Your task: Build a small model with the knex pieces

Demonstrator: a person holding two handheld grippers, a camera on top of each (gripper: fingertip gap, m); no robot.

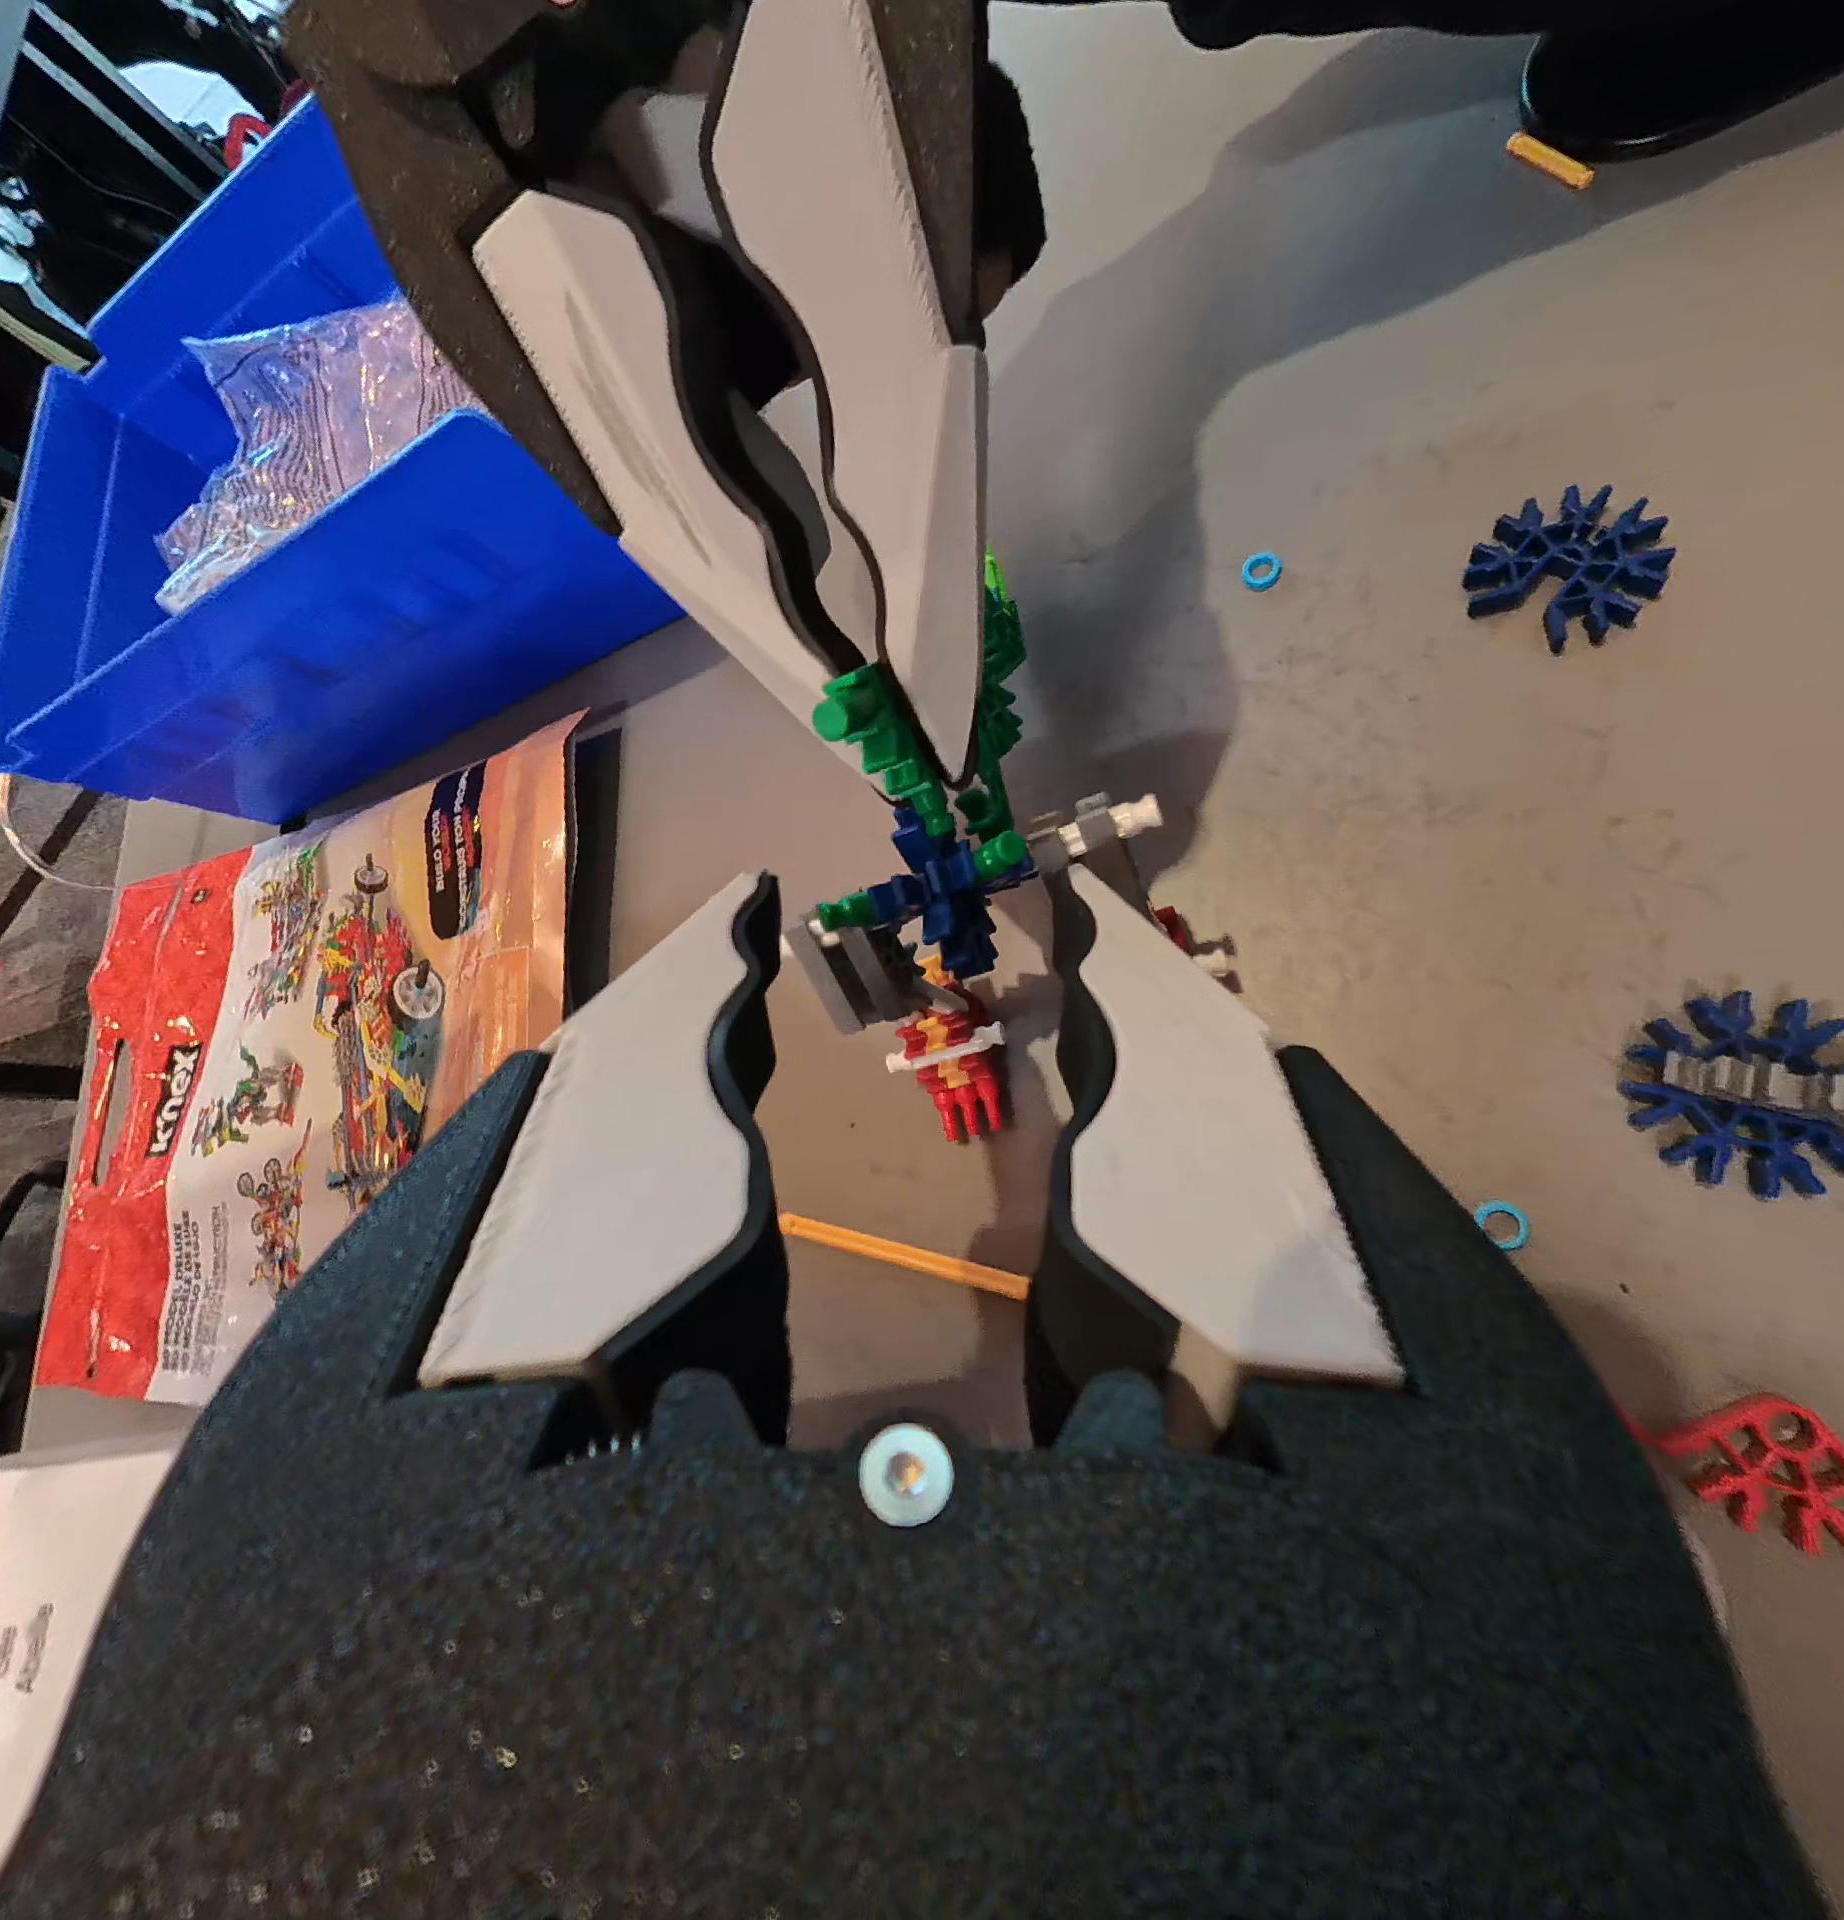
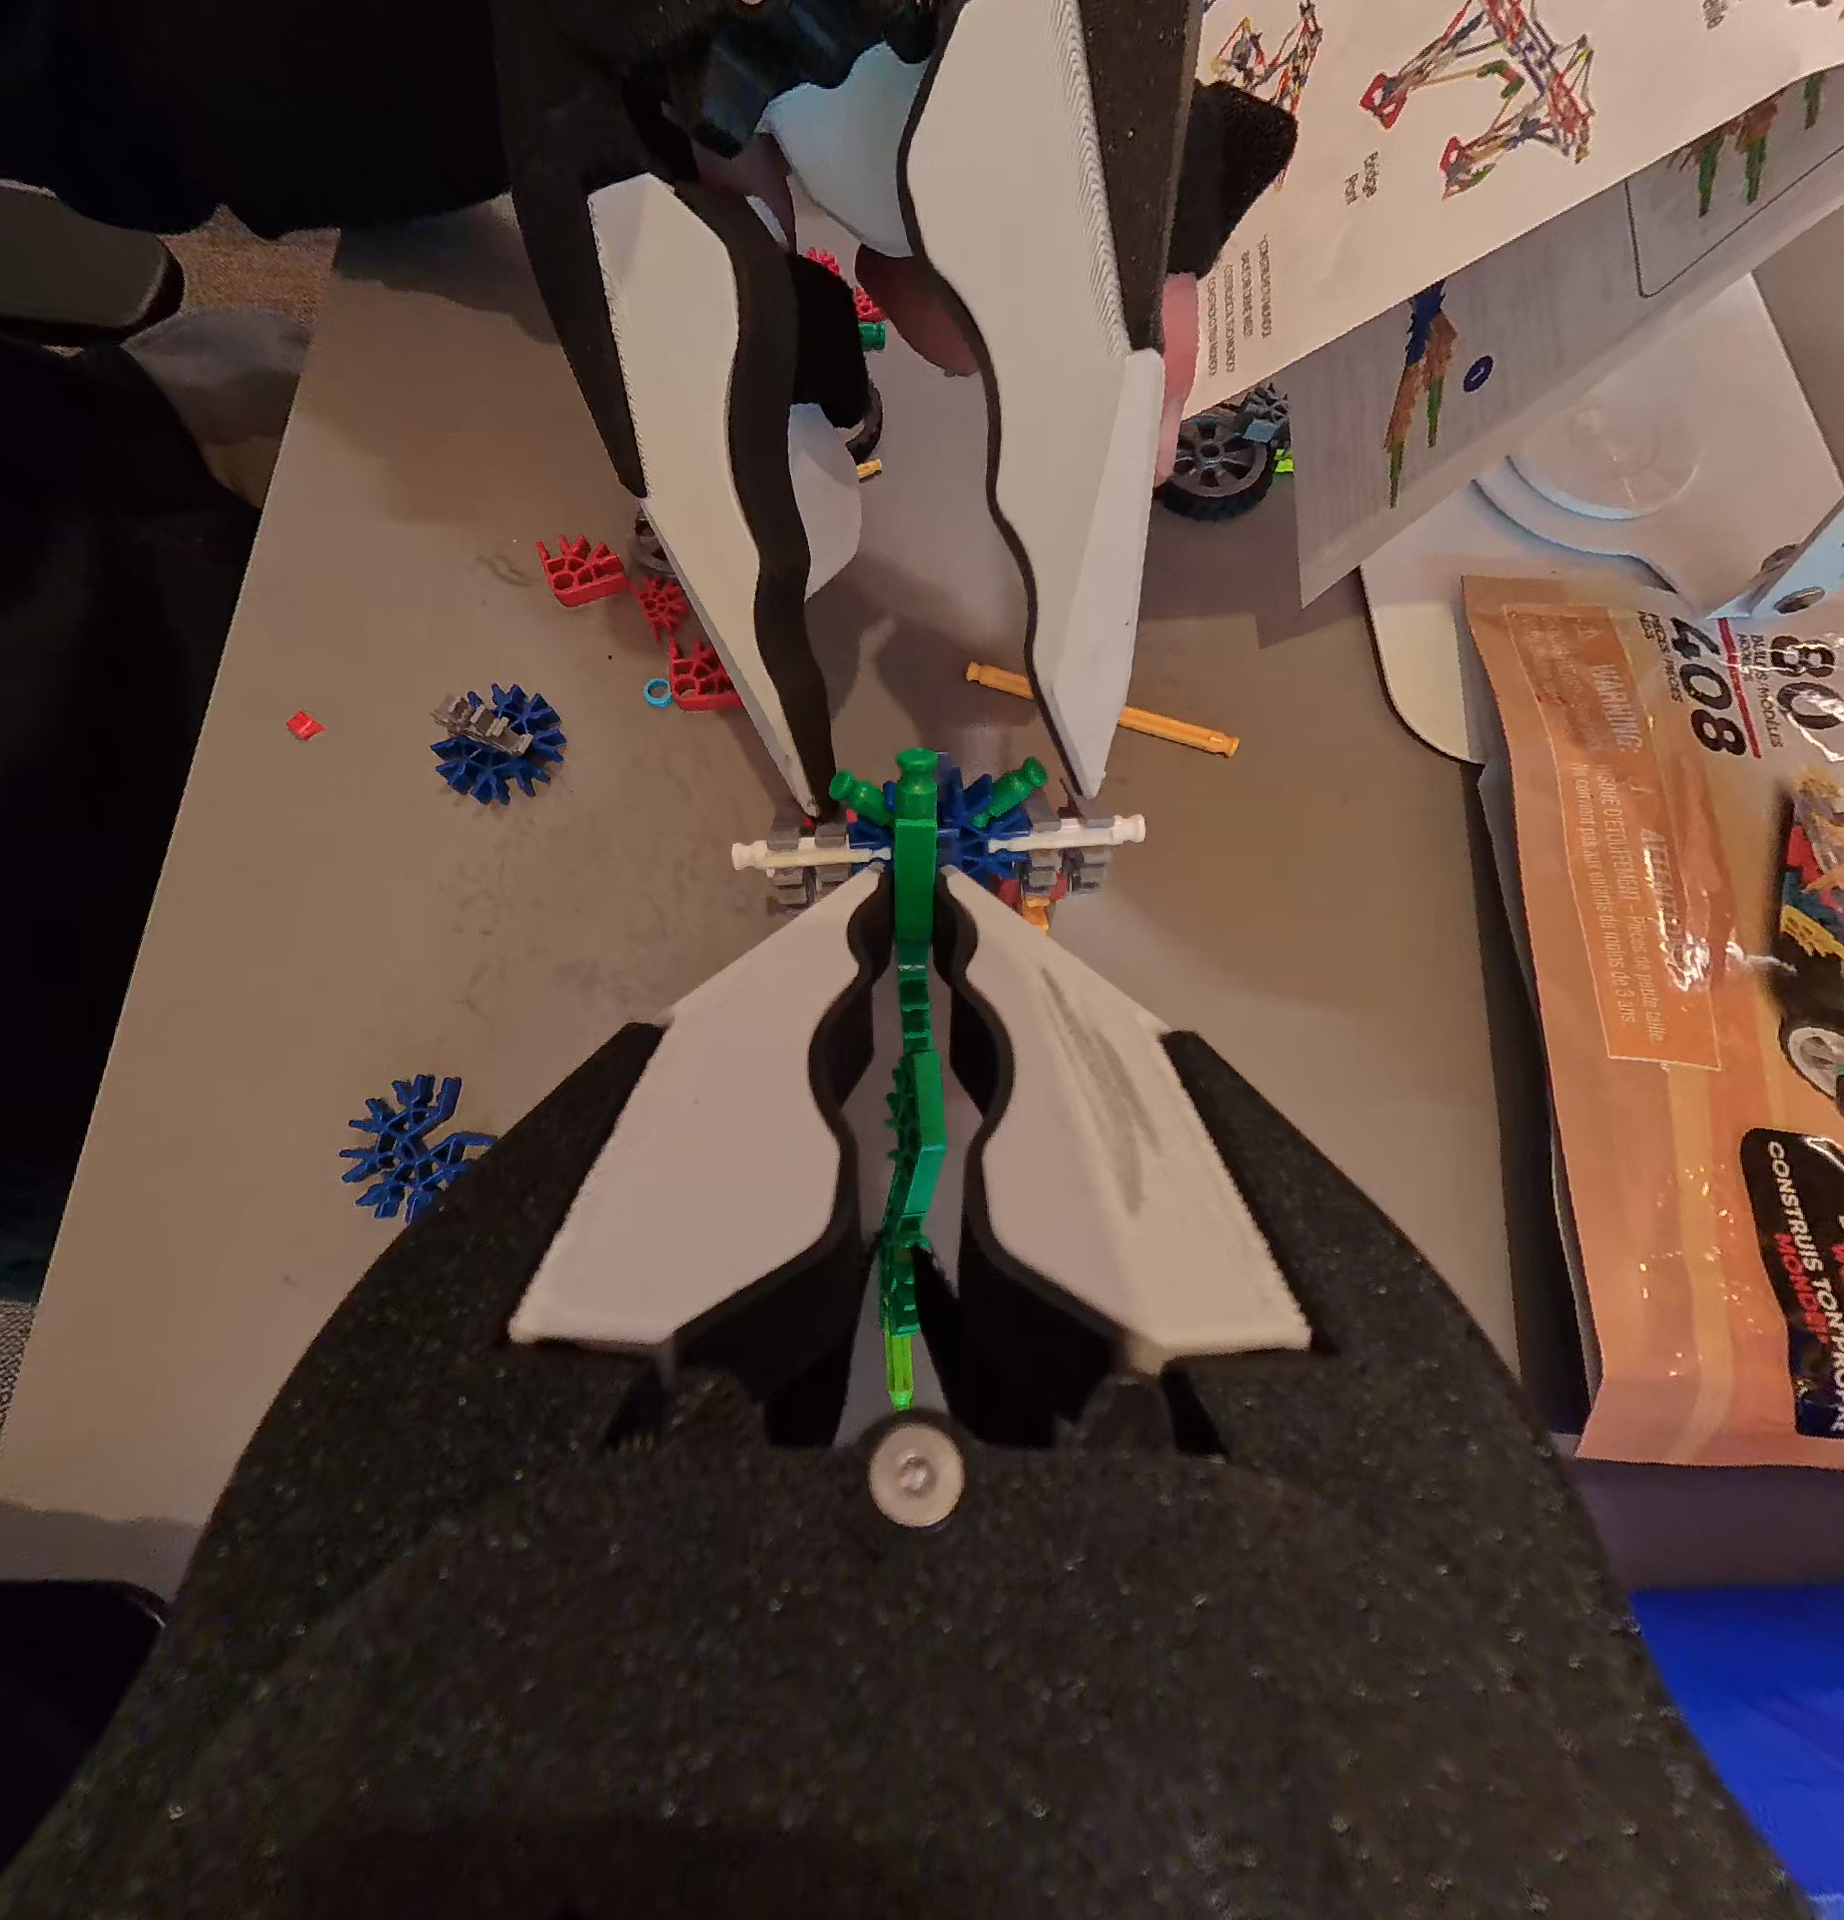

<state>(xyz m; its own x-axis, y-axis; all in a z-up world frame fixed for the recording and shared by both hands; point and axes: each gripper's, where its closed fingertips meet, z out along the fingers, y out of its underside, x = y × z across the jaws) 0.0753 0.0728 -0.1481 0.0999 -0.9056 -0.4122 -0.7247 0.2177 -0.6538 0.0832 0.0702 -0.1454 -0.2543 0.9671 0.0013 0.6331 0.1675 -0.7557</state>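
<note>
A small toy build stands on the grey table: a blue snowflake hub (image 2: 965,831) with green rods, white rods through grey clips, and red and yellow parts (image 1: 949,1060) below. My right gripper (image 2: 913,883) is shut on the build's flat green connector strip (image 2: 913,997), which runs back between its fingers. In the left wrist view the right gripper (image 1: 939,764) comes down from above. My left gripper (image 1: 916,891) is open, its fingertips on either side of the hub by the grey clips. I cannot tell whether they touch. It also shows in the right wrist view (image 2: 949,795).
Blue bins (image 1: 274,644) holding a clear plastic bag stand at the left, with a red toy bag (image 1: 326,1039) in front. Loose blue connectors (image 1: 1567,566) (image 1: 1749,1101), a red connector (image 1: 1780,1475), a yellow rod (image 1: 897,1257) and cyan rings lie around. An instruction sheet (image 2: 1417,156) and wheels (image 2: 1224,462) lie beyond. The tips of both grippers are at nearly the same place.
</note>
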